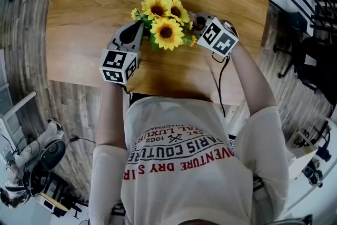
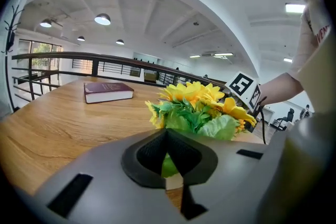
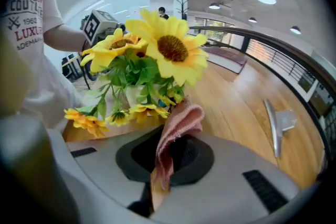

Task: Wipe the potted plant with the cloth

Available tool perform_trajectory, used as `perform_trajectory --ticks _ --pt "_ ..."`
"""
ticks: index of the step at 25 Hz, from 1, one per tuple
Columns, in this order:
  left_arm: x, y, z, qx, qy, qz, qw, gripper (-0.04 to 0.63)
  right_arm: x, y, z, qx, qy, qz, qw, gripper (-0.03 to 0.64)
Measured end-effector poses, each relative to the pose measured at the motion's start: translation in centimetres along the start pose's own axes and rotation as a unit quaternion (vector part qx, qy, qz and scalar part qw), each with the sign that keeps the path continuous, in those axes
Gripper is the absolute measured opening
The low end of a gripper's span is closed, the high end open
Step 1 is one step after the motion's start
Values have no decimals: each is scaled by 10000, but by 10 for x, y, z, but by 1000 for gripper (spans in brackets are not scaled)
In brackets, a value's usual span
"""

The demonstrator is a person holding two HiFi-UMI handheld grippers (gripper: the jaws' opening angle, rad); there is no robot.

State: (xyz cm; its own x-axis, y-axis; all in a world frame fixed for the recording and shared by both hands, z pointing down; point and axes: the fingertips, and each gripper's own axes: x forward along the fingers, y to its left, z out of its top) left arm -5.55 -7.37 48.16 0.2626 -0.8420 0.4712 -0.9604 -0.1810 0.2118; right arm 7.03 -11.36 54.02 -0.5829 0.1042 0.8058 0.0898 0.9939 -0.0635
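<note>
A potted plant (image 1: 166, 21) of yellow sunflowers with green leaves stands mid-table; its white pot (image 3: 134, 94) shows in the right gripper view. My left gripper (image 1: 138, 35) is at the plant's left side, jaws closed, with a green leaf (image 2: 169, 165) and a pale bit caught at their seam. From the right, my right gripper (image 1: 196, 22) reaches in, shut on a folded pink cloth (image 3: 178, 123). The cloth's top fold lies against the lower small blooms and leaves (image 3: 152, 105). In the left gripper view the blooms (image 2: 202, 99) rise just beyond the left gripper (image 2: 170, 157).
A dark red book (image 2: 107, 92) lies on the wooden table (image 1: 84, 18) at the far left. A grey metal piece (image 3: 275, 123) lies far right. The table's near edge runs just below both grippers, against the person's torso. Black railings surround the area.
</note>
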Motion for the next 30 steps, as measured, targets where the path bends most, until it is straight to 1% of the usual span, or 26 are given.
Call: perform_trajectory --ticks 3,5,8,10,14,17,20,24,27,30 --pt "-16 -1 19 88 -222 289 9993 15 -25 -16 1 469 -109 -709 9963 37" --pt "-31 -8 35 218 -411 394 9981 15 -44 -22 3 774 -223 -1135 9903 37" --pt "-55 -23 53 516 -567 458 9960 15 -75 -25 13 1144 -492 -1656 9783 37" --pt "-69 -30 64 652 -677 457 9945 15 -95 -28 23 1276 -714 -1960 9696 37" --pt "-91 -27 81 707 -934 573 9915 15 -126 -30 53 1335 -1138 -2412 9545 37" --pt "-106 -13 88 798 -967 648 9900 15 -137 -17 88 1345 -1468 -2556 9461 37" --pt "-119 2 90 967 -972 565 9890 15 -133 4 127 1371 -1745 -2511 9422 37" --pt "-132 27 91 1062 -929 208 9898 15 -109 32 175 1455 -1916 -2377 9411 37" --pt "-145 56 90 1113 -839 -32 9902 15 -78 51 206 1725 -1957 -2325 9370 37" --pt "-157 84 86 1116 -795 -237 9903 15 -44 68 224 1957 -1869 -2338 9339 37"
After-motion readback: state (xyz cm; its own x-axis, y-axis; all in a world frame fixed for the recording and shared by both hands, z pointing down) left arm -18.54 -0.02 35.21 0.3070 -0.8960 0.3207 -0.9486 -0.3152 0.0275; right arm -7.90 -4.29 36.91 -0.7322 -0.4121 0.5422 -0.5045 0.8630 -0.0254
